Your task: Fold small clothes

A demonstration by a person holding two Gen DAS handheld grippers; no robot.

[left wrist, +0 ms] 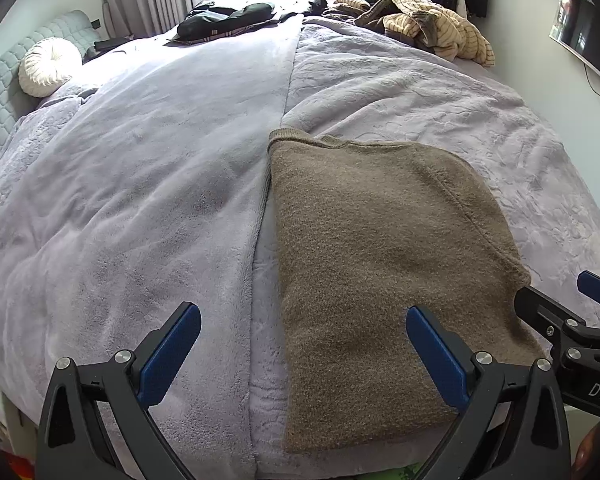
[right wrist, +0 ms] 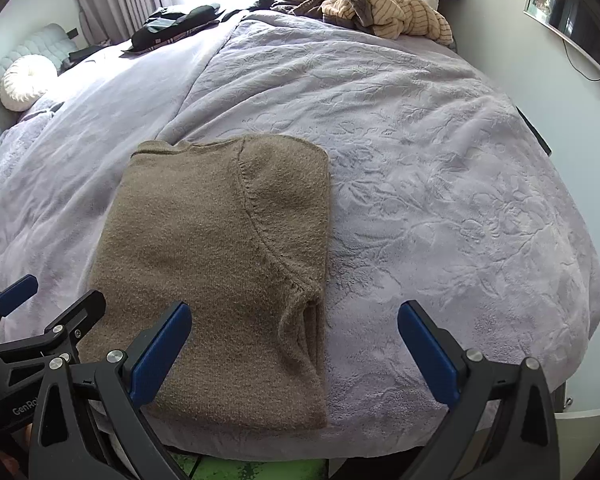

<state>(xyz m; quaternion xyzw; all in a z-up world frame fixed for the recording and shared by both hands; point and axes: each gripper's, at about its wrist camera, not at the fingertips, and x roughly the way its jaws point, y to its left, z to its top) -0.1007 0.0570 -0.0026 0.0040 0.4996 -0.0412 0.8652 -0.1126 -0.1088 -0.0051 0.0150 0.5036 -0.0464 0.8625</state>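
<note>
A folded brown sweater point(right wrist: 220, 264) occupies the near edge of the bed point(right wrist: 440, 184), with open lilac bedding from 12 to 3 o'clock of it. Heaped striped clothes point(right wrist: 384, 8) at 1 o'clock and dark garments point(right wrist: 172, 24) at 11 o'clock crowd the far edge.

Lots you can't make out here. The clothes pile point(right wrist: 384, 8) at the far end of the bed point(right wrist: 440, 168) is a tangle, no telling how many pieces. The dark stuff point(left wrist: 224, 20) by the window is blown out by glare. The wall screen point(right wrist: 572, 20) is cut off by the frame edge. The sweater point(right wrist: 220, 264) hides its own folded-under layers.
</note>
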